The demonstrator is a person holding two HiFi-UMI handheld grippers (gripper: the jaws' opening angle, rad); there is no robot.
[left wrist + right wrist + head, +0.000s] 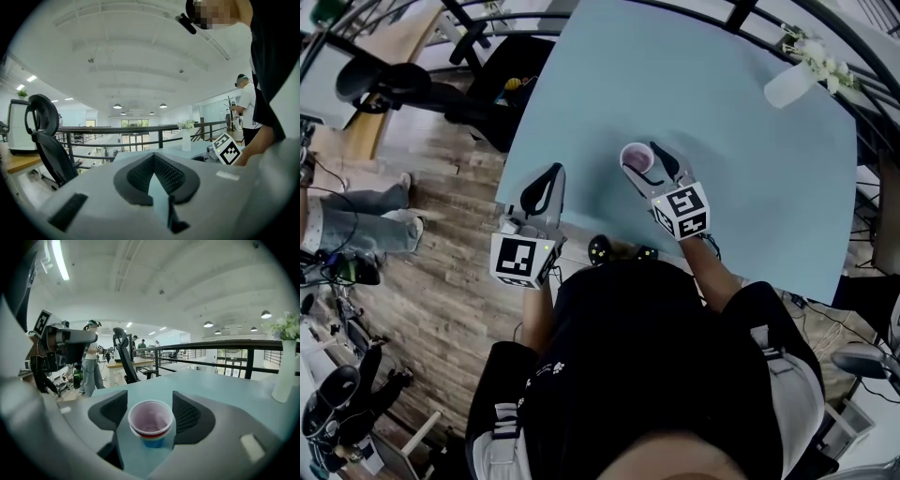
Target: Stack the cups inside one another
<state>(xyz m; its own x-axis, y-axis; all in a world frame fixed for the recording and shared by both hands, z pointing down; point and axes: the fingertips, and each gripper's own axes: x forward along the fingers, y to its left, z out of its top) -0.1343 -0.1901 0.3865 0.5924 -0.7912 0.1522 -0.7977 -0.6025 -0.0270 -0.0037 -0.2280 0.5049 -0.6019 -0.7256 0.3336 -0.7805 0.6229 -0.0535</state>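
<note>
Dark-shirted shoulders of the person [656,375] fill the bottom of the head view, and both forearms reach up from them toward a pale blue table [750,187].

Just beyond the right forearm, the right gripper [643,156] lies over the table's near part. The stack of cups [151,423] stands upright between its jaws. In the right gripper view the dark ribbed pads [188,416] sit against the top cup's rim on both sides, so the jaws are closed on the stack at a wide spread.

The top cup has a white rim and a pale pink inside. A red band shows right under that rim, with a blue cup body lowest of all, so at least three cups are nested. The top cup's mouth is round, faces up and has nothing in it. Whether the blue base touches the table I cannot tell.

To the left, the left gripper [551,173] hangs at the table's near-left edge, apart from the stack. In its own view the two pads meet at their tips. Only a narrow wedge of table shows behind them and nothing lies between, so it is closed and empty. Each gripper carries its marker cube [682,210] at the rear.

A white vase [789,86] with pale flowers stands at the table's far right corner, well apart from the stack. Off the table's left side are a wooden floor [441,300] and a black office chair [384,82].
</note>
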